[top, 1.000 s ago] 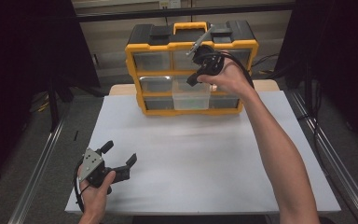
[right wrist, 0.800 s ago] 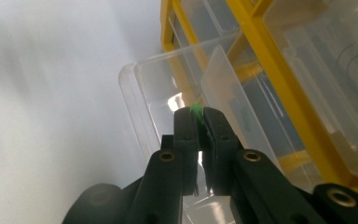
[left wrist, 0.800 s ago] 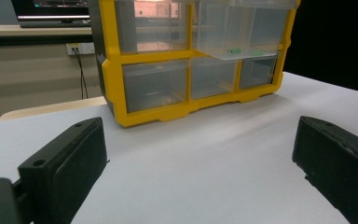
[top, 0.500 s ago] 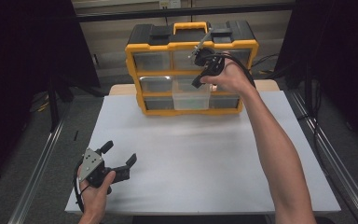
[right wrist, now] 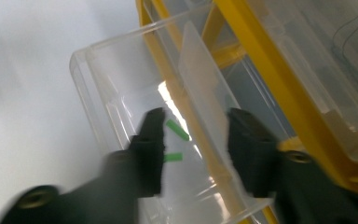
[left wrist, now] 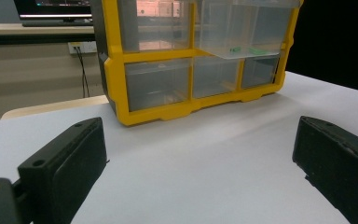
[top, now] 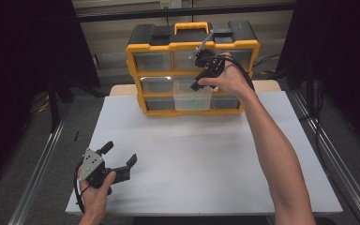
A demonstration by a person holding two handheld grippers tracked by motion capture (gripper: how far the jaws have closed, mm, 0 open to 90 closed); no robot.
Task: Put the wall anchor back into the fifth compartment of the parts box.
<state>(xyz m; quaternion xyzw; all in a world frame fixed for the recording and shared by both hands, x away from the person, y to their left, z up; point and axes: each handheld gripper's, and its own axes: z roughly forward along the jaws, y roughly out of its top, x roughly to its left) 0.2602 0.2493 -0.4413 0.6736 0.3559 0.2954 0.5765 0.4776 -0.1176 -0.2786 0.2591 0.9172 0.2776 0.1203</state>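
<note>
Here the right gripper (top: 198,80) hangs over the clear plastic drawer (top: 192,97) that stands pulled out from the middle row of the yellow-and-black plastic organiser cabinet (top: 192,47), at the far edge of the white bench (top: 206,154). Its jaws have just been opening and now stand parted above the drawer's open top, pads pressing on nothing. In the right gripper view, two small green pieces (right wrist: 177,130) lie on the drawer's clear floor, one near the other, seen in the gap between the jaws; that picture is blurred. A thin clear divider (right wrist: 200,74) rises inside the drawer, just beside the green pieces. The right hand (top: 227,79) reaches in from the near side, its forearm stretched across the bench.

The left gripper (top: 119,157) rests low at the bench's near left corner, well apart from the cabinet, held in the left hand (top: 96,190). Its jaws are spread wide with only bare bench between them. In the left gripper view the cabinet stands ahead, the pulled-out drawer jutting from its front.
</note>
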